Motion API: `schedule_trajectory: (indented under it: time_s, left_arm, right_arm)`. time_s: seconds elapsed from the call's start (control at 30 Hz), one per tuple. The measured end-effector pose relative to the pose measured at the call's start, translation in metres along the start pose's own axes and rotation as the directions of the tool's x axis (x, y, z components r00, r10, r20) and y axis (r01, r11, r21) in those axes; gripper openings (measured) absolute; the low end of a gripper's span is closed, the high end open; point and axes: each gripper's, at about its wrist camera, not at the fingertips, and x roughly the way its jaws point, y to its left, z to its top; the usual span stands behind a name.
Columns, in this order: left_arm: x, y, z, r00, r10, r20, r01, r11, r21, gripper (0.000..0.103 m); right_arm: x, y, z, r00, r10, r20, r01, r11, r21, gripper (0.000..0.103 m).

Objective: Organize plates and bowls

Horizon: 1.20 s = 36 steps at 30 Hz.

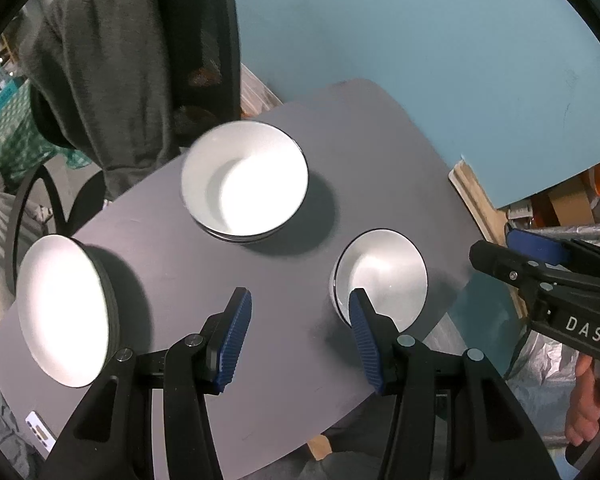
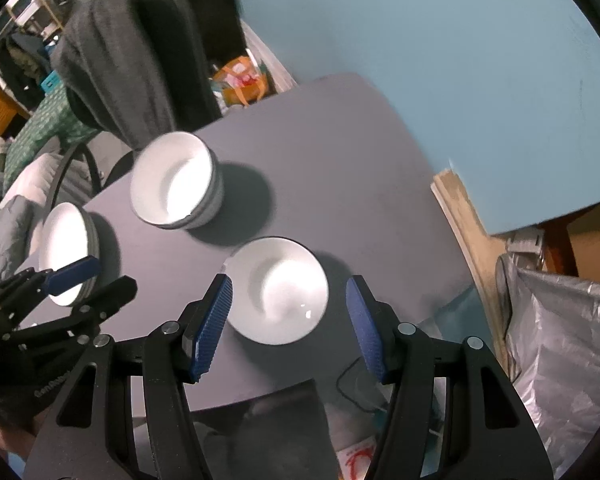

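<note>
A grey table holds white dishes with dark rims. A stack of bowls stands toward the far side. A stack of plates sits at the left edge. A single bowl stands alone at the near right. My left gripper is open and empty above the table between the plates and the single bowl. My right gripper is open and empty, hovering over the single bowl; it also shows in the left wrist view.
A chair draped with a dark grey garment stands behind the table. A blue wall is at the back. Silver plastic bags and cardboard boxes lie to the right. A phone lies at the table's near left corner.
</note>
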Motion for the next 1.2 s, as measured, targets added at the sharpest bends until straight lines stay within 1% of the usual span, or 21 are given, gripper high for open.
schedule_trajectory:
  time_s: [0.17,0.4,0.53,0.6,0.77,1.03,1.2]
  left_arm:
    - [0.023,-0.008,0.004,1.0,-0.012,-0.029,0.012,1.0,0.017,0.052]
    - [0.057,-0.018,0.007,0.998,-0.013,-0.067,0.016,0.999,0.04,0.052]
    - [0.077,-0.022,0.007,0.995,-0.004,-0.097,0.009,0.999,0.047,0.052]
    - [0.084,-0.023,0.008,0.994,0.0,-0.106,0.005,0.999,0.047,0.052]
    - [0.103,-0.025,0.005,0.991,0.003,-0.136,0.001,0.999,0.033,0.052]
    - [0.121,-0.023,0.001,0.986,-0.004,-0.166,0.003,1.0,-0.006,0.052]
    - [0.13,-0.027,0.0,0.984,-0.001,-0.177,0.0,1.0,-0.003,0.052]
  right_arm:
    - [0.024,-0.022,-0.001,0.999,0.031,-0.031,-0.03,0.999,0.034,0.058]
    - [0.063,-0.038,-0.005,0.998,0.028,-0.065,-0.027,0.999,0.018,0.058]
    - [0.086,-0.043,-0.007,0.992,0.079,-0.102,-0.075,0.996,0.04,0.058]
    - [0.095,-0.045,-0.008,0.987,0.113,-0.111,-0.108,0.993,0.055,0.058]
    - [0.114,-0.046,-0.012,0.981,0.136,-0.14,-0.129,0.99,0.057,0.058]
    - [0.139,-0.043,-0.013,0.972,0.139,-0.189,-0.136,0.99,0.029,0.058]
    - [0.149,-0.037,-0.014,0.968,0.14,-0.207,-0.142,0.99,0.007,0.058]
